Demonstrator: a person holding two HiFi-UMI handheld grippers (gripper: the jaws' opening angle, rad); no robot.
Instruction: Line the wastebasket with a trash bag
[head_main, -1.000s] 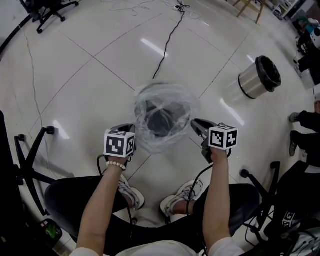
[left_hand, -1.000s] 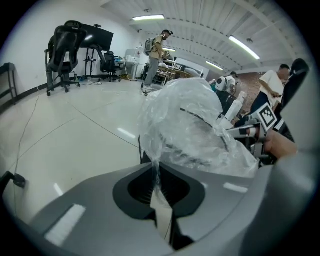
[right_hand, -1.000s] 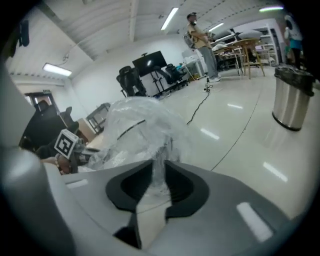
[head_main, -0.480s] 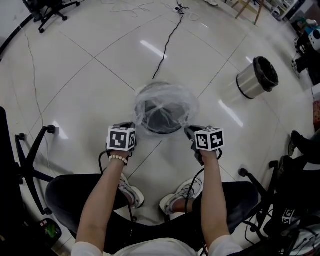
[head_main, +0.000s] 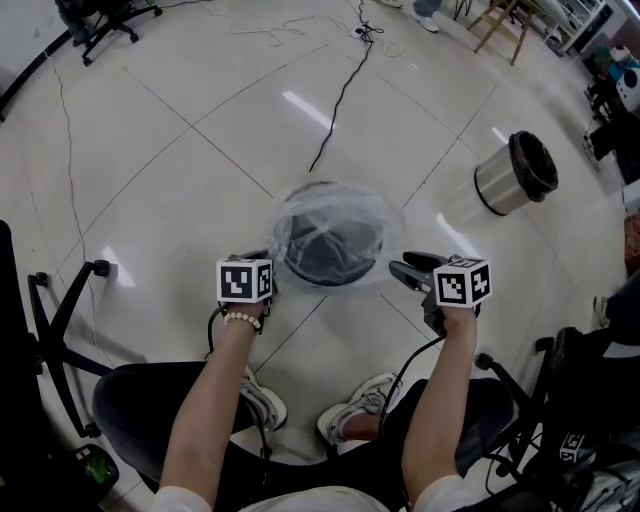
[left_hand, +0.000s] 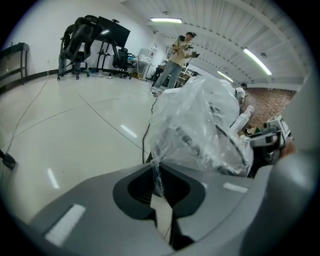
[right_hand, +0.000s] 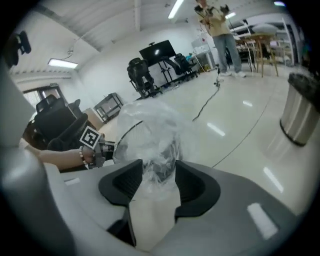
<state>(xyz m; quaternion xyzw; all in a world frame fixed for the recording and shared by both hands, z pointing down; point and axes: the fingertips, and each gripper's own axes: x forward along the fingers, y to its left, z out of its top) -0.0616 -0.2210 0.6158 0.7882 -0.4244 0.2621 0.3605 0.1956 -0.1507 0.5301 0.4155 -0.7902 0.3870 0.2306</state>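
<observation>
- A dark wastebasket (head_main: 328, 252) stands on the white tiled floor (head_main: 180, 180), in front of the seated person's feet and between the two grippers.
- A clear bag (head_main: 385, 225) drapes loosely over its rim.
- The left gripper (left_hand: 156, 181) has its jaws together, clamped on a thin fold of the bag's edge.
- The right gripper (right_hand: 159, 176) has its jaws apart, having just been opening; bunched bag film shows between them.

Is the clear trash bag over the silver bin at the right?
No, the clear trash bag covers the dark wastebasket in the middle; the silver bin stands apart.
</observation>
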